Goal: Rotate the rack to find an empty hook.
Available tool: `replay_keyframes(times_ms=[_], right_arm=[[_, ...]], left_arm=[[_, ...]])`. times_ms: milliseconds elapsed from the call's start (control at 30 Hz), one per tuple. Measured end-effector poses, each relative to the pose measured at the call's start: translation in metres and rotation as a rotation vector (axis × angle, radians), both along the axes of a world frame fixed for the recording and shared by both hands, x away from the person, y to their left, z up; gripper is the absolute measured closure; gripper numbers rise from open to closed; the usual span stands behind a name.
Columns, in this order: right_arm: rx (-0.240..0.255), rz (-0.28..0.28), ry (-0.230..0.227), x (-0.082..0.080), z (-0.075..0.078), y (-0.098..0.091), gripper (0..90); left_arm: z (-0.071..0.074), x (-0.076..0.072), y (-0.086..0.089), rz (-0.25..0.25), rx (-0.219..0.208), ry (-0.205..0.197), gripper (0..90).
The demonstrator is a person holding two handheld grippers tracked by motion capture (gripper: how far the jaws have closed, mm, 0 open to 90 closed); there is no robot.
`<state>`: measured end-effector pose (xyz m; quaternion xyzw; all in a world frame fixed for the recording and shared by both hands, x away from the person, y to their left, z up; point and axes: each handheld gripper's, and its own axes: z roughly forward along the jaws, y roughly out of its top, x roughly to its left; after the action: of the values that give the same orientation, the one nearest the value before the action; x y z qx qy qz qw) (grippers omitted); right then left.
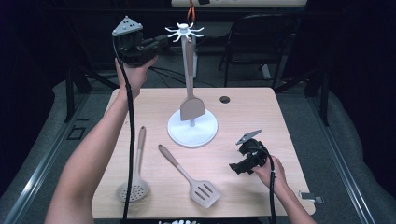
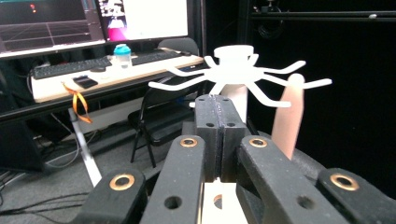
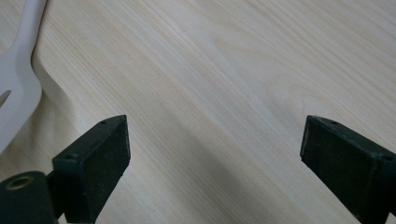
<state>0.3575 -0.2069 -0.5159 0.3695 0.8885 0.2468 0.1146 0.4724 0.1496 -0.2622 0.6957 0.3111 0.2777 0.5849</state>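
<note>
This looks like a lab or recording studio set up for data capture, not a home. Beyond the raised left hand-held gripper (image 2: 218, 135), a long desk (image 2: 116, 74) carries two lit monitors (image 2: 93, 18), keyboards (image 2: 70, 66) and a capped bottle (image 2: 122, 54), with a black office chair (image 2: 159, 116) pushed in under it. Loose cables (image 1: 173, 77) trail over the grey floor (image 1: 336, 140) behind the small wooden table (image 1: 247, 112). Black drapes (image 2: 345, 46) and dark metal framing (image 1: 70, 88) close the space in.

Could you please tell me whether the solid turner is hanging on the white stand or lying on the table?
Hanging: the solid turner dangles upright from the white stand, its blade above the base.
</note>
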Motion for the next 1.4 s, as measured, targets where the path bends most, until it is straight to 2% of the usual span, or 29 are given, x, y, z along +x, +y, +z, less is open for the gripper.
replay_keyframes(times_ms=[233,367,433,500,600,700,800,867,1000,1200,1400], right_arm=[[-0.015,0.009,0.003,0.000,0.000,0.000,7.9],[-0.018,0.009,0.005,0.001,-0.001,0.000,8.0],[0.000,0.007,0.005,0.000,-0.001,0.001,8.0],[-0.005,0.009,0.004,0.000,-0.001,0.001,8.1],[-0.016,0.007,0.012,0.000,-0.001,0.001,8.2],[-0.005,0.015,0.005,0.001,-0.002,0.001,8.2],[-0.032,0.020,0.007,0.000,-0.001,0.002,8.2],[-0.012,0.015,0.005,0.000,-0.002,0.003,8.2],[-0.025,0.015,0.010,0.000,-0.002,0.002,8.2],[-0.032,0.014,0.007,0.000,-0.001,0.003,8.3],[-0.028,0.014,0.009,0.000,-0.002,0.002,8.3]], left_arm=[[0.001,0.006,-0.001,0.022,0.012,0.005,89.9],[0.000,0.009,-0.001,0.030,-0.002,0.016,89.9],[-0.001,0.007,-0.001,0.025,-0.002,0.012,89.9],[-0.002,0.002,-0.001,0.017,0.000,0.007,89.8],[-0.006,-0.005,-0.001,0.004,0.030,-0.003,89.9],[-0.010,-0.012,-0.003,-0.013,0.043,-0.006,89.9],[-0.012,-0.017,-0.005,-0.034,0.049,-0.008,89.9],[-0.012,-0.020,-0.007,-0.047,0.050,-0.014,89.9],[-0.007,-0.024,-0.010,-0.065,0.045,-0.035,89.9],[-0.003,-0.026,-0.015,-0.054,0.058,-0.053,89.9],[0.000,-0.020,-0.011,-0.029,0.052,-0.043,89.9]])
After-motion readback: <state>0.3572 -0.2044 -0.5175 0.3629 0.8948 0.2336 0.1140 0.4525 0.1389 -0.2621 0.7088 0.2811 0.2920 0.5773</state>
